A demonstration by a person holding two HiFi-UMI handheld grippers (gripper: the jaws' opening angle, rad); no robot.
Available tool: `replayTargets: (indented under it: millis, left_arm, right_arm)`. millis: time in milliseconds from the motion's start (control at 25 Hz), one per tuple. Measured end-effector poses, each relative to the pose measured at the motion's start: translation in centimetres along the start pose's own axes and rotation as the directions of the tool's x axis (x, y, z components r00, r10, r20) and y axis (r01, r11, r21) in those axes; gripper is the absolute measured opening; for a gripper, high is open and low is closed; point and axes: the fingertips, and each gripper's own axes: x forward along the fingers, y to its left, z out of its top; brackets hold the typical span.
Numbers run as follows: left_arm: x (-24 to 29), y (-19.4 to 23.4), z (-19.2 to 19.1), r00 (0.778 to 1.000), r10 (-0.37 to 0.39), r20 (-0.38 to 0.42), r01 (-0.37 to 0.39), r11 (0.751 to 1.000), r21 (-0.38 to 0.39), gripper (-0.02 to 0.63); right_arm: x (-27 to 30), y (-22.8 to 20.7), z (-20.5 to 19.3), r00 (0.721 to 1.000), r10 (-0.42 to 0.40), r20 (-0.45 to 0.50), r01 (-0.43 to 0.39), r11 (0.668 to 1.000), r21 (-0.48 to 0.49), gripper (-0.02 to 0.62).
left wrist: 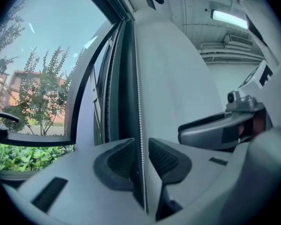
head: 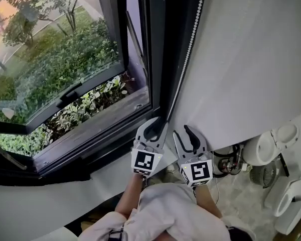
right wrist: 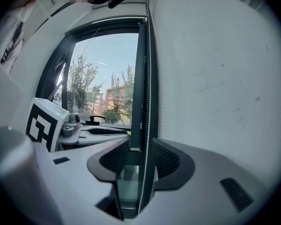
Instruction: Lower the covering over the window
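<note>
Nearest the camera, pale sleeves (head: pixel 165 210) lead to two claws held side by side, both level with the lower part of the window. The left claw (head: pixel 155 125) has its jaws a narrow way apart, and the bead chain (left wrist: pixel 139 102) runs upright through the gap; the ribbed pads (left wrist: pixel 164 158) stand just beside it without pinching. The right claw (head: pixel 184 134), close beside the left one, is wider open. There the same chain hangs between the pads, nearer the right-hand one, again free of both. Down to the right, white containers (head: pixel 271 144) stand on the floor. From the claws the chain climbs along the dark window frame (head: pixel 158 59), right where it meets the white wall (head: pixel 251 59). The blind (right wrist: pixel 117 19) seems to show only as a pale strip across the very top of the opening, so the glass below is bare. A window sash (head: pixel 80 92) is swung outward, its handle (right wrist: pixel 96 118) dark against the light. Beyond lie green bushes (head: pixel 85 109), slender trees (left wrist: pixel 42 93) and a reddish building (right wrist: pixel 117 97) under a clear sky.
</note>
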Motion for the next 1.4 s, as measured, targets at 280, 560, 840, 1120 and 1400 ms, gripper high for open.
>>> replayTargets:
  millis: [280, 560, 840, 1120, 1400]
  left_arm:
    - [2.1, 0.1, -0.4, 1.0, 0.012, -0.014, -0.012, 1.0, 0.014, 0.101]
    - [4.0, 0.4, -0.9, 0.999, 0.034, -0.034, -0.034, 0.999, 0.017, 0.135]
    - [5.8, 0.9, -1.4, 0.996, 0.076, -0.05, -0.074, 0.997, 0.031, 0.146]
    - [6.6, 1.4, -1.9, 0.988, 0.138, -0.068, -0.134, 0.989, 0.063, 0.132]
    - [5.8, 1.1, -1.8, 0.993, 0.103, -0.059, -0.101, 0.995, 0.026, 0.048]
  right_arm:
    - [-0.4, -0.5, -0.3, 1.0, -0.01, -0.011, 0.01, 1.0, 0.01, 0.152]
    - [-0.6, -0.3, -0.1, 1.0, 0.008, -0.008, -0.008, 1.0, 0.006, 0.152]
    - [-0.9, -0.1, 0.0, 1.0, 0.027, -0.006, -0.027, 1.0, 0.005, 0.152]
    - [-1.5, -0.2, -0.2, 1.0, 0.022, -0.007, -0.022, 1.0, 0.012, 0.152]
    - [-2.0, -0.3, 0.4, 1.0, 0.014, 0.011, -0.014, 1.0, 0.003, 0.152]
